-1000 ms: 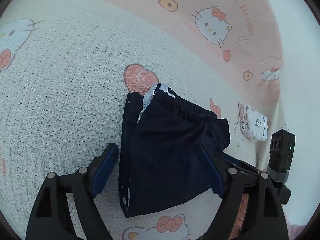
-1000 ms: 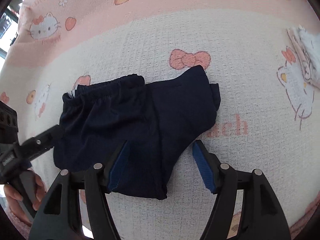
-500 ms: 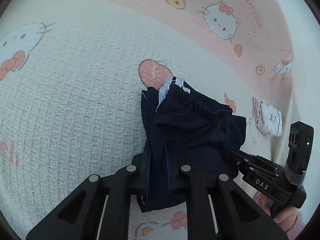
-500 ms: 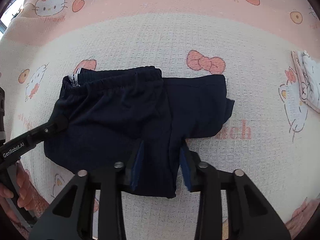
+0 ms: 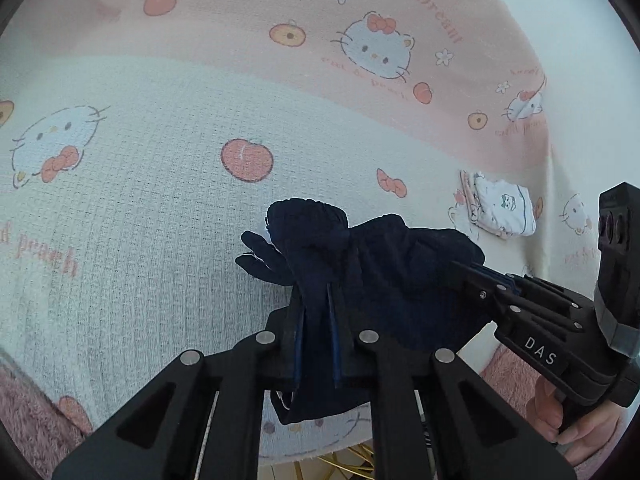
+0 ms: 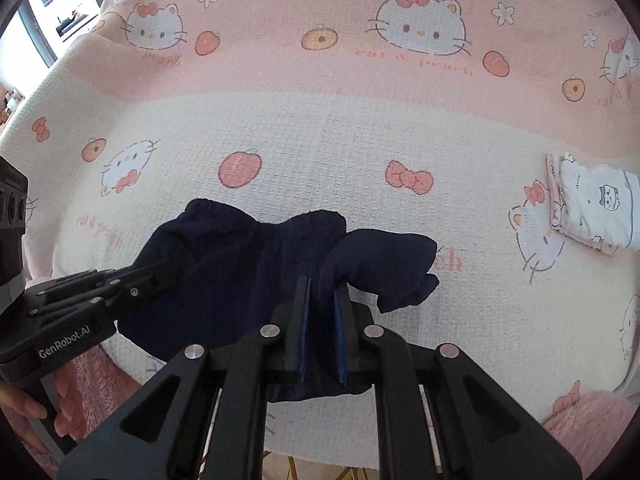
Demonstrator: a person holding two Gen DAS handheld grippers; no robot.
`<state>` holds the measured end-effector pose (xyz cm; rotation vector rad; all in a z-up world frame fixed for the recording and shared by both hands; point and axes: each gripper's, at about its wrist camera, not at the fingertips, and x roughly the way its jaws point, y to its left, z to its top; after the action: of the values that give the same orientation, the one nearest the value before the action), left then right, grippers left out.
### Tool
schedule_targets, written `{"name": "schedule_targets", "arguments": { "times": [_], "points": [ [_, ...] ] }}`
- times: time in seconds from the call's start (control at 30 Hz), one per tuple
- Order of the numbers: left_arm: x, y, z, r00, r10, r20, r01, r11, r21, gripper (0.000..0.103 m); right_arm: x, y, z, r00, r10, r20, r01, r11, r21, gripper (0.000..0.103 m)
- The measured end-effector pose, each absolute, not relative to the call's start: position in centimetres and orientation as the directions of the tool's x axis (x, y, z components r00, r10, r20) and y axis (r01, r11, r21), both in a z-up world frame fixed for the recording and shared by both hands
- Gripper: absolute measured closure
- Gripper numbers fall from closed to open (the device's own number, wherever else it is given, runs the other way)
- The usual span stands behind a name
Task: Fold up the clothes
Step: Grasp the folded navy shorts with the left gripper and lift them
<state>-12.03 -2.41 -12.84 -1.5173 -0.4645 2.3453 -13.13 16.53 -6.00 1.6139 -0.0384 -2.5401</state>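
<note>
A pair of dark navy shorts (image 5: 372, 264) (image 6: 240, 264) with an elastic waistband hangs bunched just above the cat-print blanket (image 5: 140, 208) (image 6: 320, 132). My left gripper (image 5: 318, 300) is shut on the near hem at one side, cloth pinched between its blue pads. My right gripper (image 6: 320, 292) is shut on the near hem at the other side. The right gripper also shows at the right of the left wrist view, and the left gripper shows at the left of the right wrist view, each held by a hand.
A small folded white and pink garment (image 5: 500, 212) (image 6: 592, 204) lies on the blanket to the right. Pink fleece (image 6: 592, 420) and the blanket's near edge sit below the grippers. A window (image 6: 48, 8) shows at far left.
Both grippers went from open over the flat shorts to shut on the near hem, then lifted it, so the shorts now hang bunched with the waistband raised.
</note>
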Motion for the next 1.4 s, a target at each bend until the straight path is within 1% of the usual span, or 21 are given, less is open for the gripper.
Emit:
{"name": "schedule_targets", "arguments": {
  "times": [0.13,0.3,0.47,0.53,0.63,0.73,0.83,0.93,1.07,1.2,1.4],
  "points": [
    [-10.9,-2.0,-11.2,-0.408,0.436,-0.802,-0.097,-0.894,-0.437,0.092,-10.5,16.3,-4.3,-0.441,-0.147,-0.885,0.108,-0.988,0.11,0.093],
    [-10.1,-0.4,-8.5,-0.433,0.438,-0.788,-0.137,-0.896,-0.423,0.092,-9.5,17.6,-3.0,-0.456,-0.18,-0.872,0.104,-0.983,0.149,0.093],
    [-10.7,2.8,-5.9,-0.432,0.456,-0.778,-0.198,-0.89,-0.411,0.092,-9.2,20.9,-1.9,-0.467,-0.214,-0.858,0.053,-0.975,0.215,0.093],
    [-11.5,4.3,-5.3,-0.418,0.483,-0.769,-0.221,-0.875,-0.43,0.092,-9.4,22.4,-1.3,-0.473,-0.212,-0.855,0.023,-0.973,0.229,0.093],
    [-12.7,7.1,-4.6,-0.375,0.546,-0.749,-0.267,-0.838,-0.477,0.092,-9.9,24.6,-0.5,-0.484,-0.199,-0.852,-0.013,-0.972,0.235,0.093],
    [-14.0,10.1,-3.2,-0.359,0.573,-0.736,-0.323,-0.817,-0.478,0.092,-10.1,27.2,0.9,-0.511,-0.174,-0.842,-0.042,-0.973,0.226,0.094],
    [-15.2,13.1,-1.8,-0.343,0.599,-0.724,-0.374,-0.794,-0.479,0.092,-10.7,30.6,2.2,-0.524,-0.184,-0.831,-0.066,-0.965,0.256,0.094],
    [-16.3,16.5,-0.1,-0.338,0.606,-0.72,-0.44,-0.778,-0.449,0.092,-11.4,34.1,3.6,-0.535,-0.188,-0.824,-0.097,-0.955,0.28,0.094],
    [-17.9,20.9,2.1,-0.332,0.663,-0.67,-0.51,-0.724,-0.464,0.092,-12.6,39.0,5.6,-0.55,-0.181,-0.815,-0.137,-0.943,0.303,0.094],
    [-19.7,25.6,3.2,-0.319,0.671,-0.669,-0.556,-0.705,-0.442,0.092,-13.7,43.6,7.3,-0.555,-0.143,-0.819,-0.171,-0.944,0.281,0.094],
    [-22.5,32.1,3.8,-0.299,0.676,-0.673,-0.571,-0.692,-0.441,0.092,-15.2,48.4,8.2,-0.559,-0.082,-0.825,-0.22,-0.945,0.243,0.094]
  ]
}}
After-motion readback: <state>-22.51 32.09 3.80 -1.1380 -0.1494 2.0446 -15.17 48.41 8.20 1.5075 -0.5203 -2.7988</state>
